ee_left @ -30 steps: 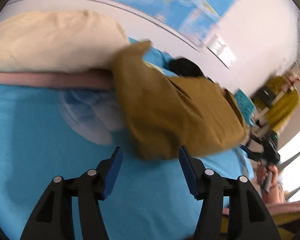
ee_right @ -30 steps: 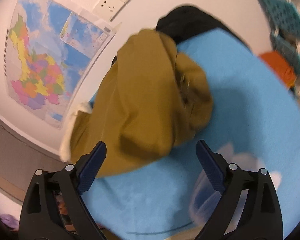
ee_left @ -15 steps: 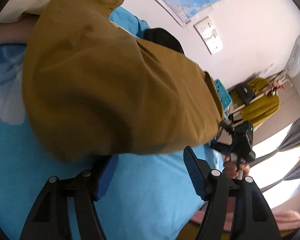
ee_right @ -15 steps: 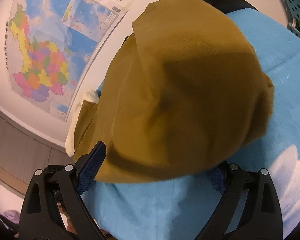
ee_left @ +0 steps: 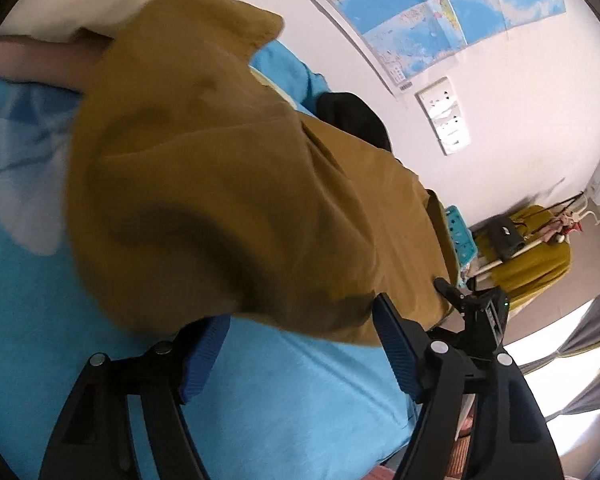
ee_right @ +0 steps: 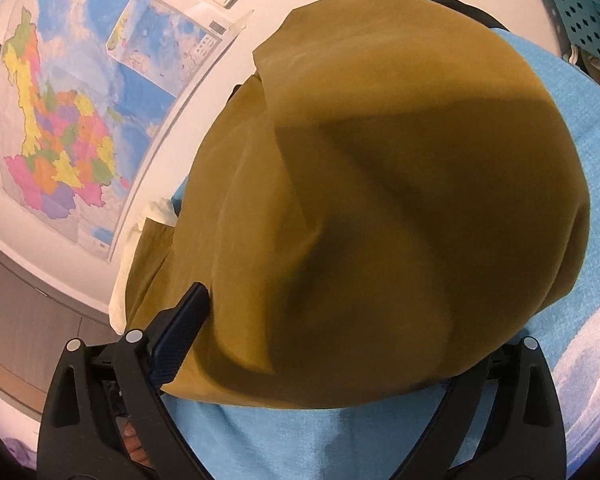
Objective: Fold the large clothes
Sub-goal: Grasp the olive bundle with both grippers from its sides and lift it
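Blue bedsheet (ee_left: 284, 392) is seen across the lower half of both views; a pale cloud-like print is noted at 9 o'clock in the left wrist view and at 4 o'clock in the right wrist view.

Mustard garment (ee_left: 228, 200) is laid bunched on the bed, filling the centre of both views (ee_right: 400, 208). Its near hem is draped over both grippers' fingertips. A collar-like corner is seen at 12 o'clock in the left wrist view.

Wall map (ee_right: 72, 120) is mounted at 10 o'clock in the right wrist view: coloured regions on blue sea, with a column of characters down its left margin, too small to be read. The same map (ee_left: 440, 12) is seen at 1 o'clock in the left wrist view; its legend print is not legible.

Cream pillow (ee_left: 80, 4) is placed at 11 o'clock, behind the garment. A black garment (ee_left: 352, 116) is seen just beyond the mustard one.

Wall socket plate (ee_left: 444, 120) is fixed below the map; no marking can be made out.

Left gripper (ee_left: 300, 332): jaws spread and just been opening, hem lying across the gap, not pinched.

Right gripper (ee_right: 340, 344): left finger is exposed beside the cloth, right finger is covered by the hem; jaws stand wide, no pinch is seen. It also appears at 4 o'clock in the left wrist view (ee_left: 472, 304).
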Action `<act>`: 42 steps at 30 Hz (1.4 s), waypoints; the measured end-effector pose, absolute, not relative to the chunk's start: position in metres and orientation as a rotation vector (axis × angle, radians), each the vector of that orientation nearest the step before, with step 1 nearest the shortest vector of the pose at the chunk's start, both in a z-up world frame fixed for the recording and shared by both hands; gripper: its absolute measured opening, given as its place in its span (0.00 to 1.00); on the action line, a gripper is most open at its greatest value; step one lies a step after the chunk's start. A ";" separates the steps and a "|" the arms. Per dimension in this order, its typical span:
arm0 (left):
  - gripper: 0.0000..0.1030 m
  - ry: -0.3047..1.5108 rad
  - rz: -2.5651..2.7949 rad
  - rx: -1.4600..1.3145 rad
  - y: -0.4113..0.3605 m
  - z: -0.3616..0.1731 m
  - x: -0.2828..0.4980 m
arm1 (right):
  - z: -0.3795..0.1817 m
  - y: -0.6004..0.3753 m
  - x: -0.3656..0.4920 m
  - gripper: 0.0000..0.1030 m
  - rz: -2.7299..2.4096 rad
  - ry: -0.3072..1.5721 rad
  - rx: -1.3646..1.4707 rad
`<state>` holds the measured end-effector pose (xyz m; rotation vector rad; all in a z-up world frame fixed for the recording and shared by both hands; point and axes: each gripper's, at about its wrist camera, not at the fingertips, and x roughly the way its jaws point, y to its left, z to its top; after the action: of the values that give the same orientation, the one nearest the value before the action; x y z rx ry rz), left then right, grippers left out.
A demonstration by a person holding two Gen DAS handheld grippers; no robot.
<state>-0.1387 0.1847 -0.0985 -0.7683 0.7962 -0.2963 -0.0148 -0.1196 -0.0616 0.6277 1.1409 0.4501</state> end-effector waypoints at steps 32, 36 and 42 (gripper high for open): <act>0.24 0.735 -0.214 -1.009 0.190 -0.117 -0.119 | -0.079 -0.150 0.003 0.43 0.583 1.192 0.873; 0.33 0.773 -0.167 -0.903 0.183 -0.116 -0.115 | -0.084 -0.140 0.005 0.66 0.571 1.198 0.832; 0.66 0.775 -0.229 -0.987 0.187 -0.114 -0.102 | -0.090 -0.115 0.016 0.52 0.592 1.183 0.791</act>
<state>-0.1016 0.1866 -0.1138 -0.9866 0.7747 -0.2286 0.0158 -0.1149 -0.0900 0.7909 1.1835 0.5924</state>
